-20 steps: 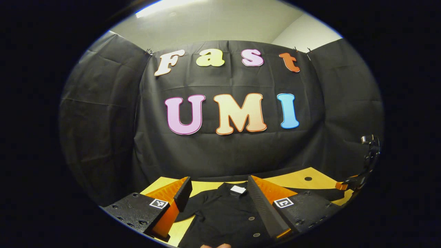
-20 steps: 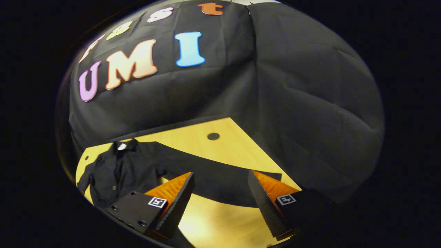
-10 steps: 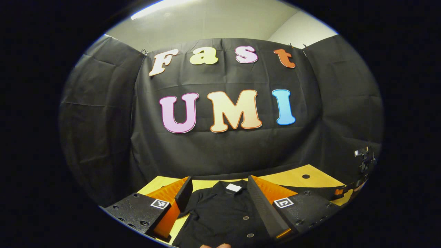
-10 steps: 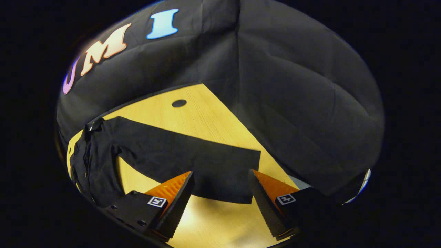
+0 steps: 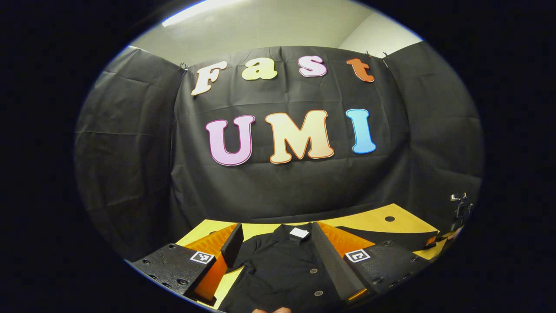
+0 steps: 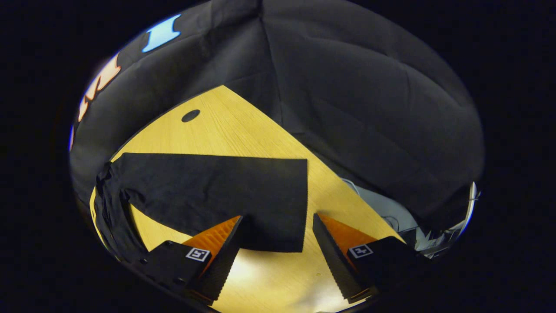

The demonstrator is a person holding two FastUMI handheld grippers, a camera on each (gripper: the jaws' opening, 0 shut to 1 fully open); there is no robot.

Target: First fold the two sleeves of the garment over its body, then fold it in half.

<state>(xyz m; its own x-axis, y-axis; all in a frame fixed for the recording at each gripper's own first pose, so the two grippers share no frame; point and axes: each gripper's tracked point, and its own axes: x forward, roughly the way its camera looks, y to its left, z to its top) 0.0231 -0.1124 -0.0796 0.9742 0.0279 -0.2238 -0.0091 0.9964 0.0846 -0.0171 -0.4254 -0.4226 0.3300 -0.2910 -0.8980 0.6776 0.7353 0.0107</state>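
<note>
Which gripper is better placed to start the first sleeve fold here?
The right gripper. Its open fingers point at the cuff end of the shirt's outstretched sleeve, flat on the wooden table. The left gripper, also open, hangs over the collar and buttoned front of the black shirt.

Bench [image 6: 243, 126]: bare wood open beyond the spread sleeve [image 6: 217, 191], toward the round hole [image 6: 190, 115], and in front of the cuff between the right tongs [image 6: 276, 256], fingers apart. Obstacles: booth wall [image 6: 347, 108] closing the far and right edges; black garment [image 5: 282, 269] lying flat between the parted left tongs [image 5: 273, 256]. Bare bench strip to the garment's left.
</note>
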